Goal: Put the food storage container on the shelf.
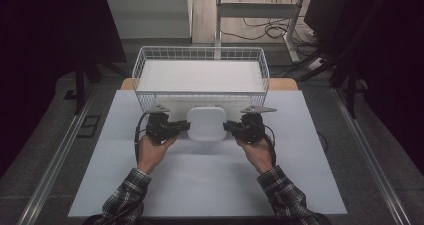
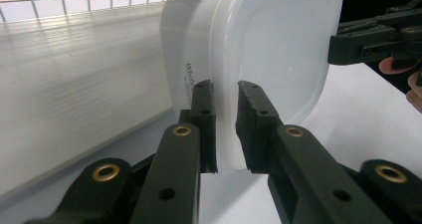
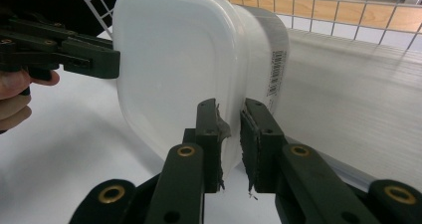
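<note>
White plastic container (image 1: 205,124), lidded, hangs between both grippers near the surface's far edge, just in front of the wire basket (image 1: 145,65). The left gripper (image 1: 184,127) and right gripper (image 1: 229,127) each have jaws nearly closed, pinching the lid rim on opposite sides. To carry it well, I'd keep both hands level and moving together, clearing the basket's near wall before lowering.

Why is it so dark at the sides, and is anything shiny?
High view: dark surroundings frame the lit white table. Left gripper view: soft glare streaks the white container. Right gripper view: the container's lid looks evenly bright, and the wire basket behind is slightly soft.
</note>
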A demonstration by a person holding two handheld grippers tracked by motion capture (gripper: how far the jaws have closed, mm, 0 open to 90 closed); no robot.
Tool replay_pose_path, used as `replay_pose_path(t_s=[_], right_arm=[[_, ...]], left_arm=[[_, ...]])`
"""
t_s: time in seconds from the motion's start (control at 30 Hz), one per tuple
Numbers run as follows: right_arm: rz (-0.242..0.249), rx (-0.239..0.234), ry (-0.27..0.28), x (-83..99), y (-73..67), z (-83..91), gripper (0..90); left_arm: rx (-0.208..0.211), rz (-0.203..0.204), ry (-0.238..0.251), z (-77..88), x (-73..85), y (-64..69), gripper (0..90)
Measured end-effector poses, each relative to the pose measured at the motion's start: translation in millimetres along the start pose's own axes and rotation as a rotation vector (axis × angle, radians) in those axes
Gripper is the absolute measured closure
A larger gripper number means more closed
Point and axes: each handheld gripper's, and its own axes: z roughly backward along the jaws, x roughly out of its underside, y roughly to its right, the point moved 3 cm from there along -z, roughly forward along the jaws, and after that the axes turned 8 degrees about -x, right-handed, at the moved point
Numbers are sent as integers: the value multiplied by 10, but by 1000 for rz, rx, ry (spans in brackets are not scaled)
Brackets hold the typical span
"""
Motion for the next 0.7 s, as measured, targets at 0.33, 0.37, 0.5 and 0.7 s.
replay_pose_path(t_s=[0.33, 0.37, 0.5, 0.7], right_arm=[[-25, 21, -24, -3, 110, -247, 767], [-22, 26, -25, -4, 121, -267, 766], [-33, 33, -21, -17, 162, -299, 756], [-12, 58, -18, -1, 191, -330, 716]], left_arm=[[-37, 23, -22, -144, 12, -159, 780], [-43, 29, -25, -179, 8, -175, 779], [-32, 39, -16, -200, -4, -195, 777], [-49, 8, -11, -233, -20, -181, 752]])
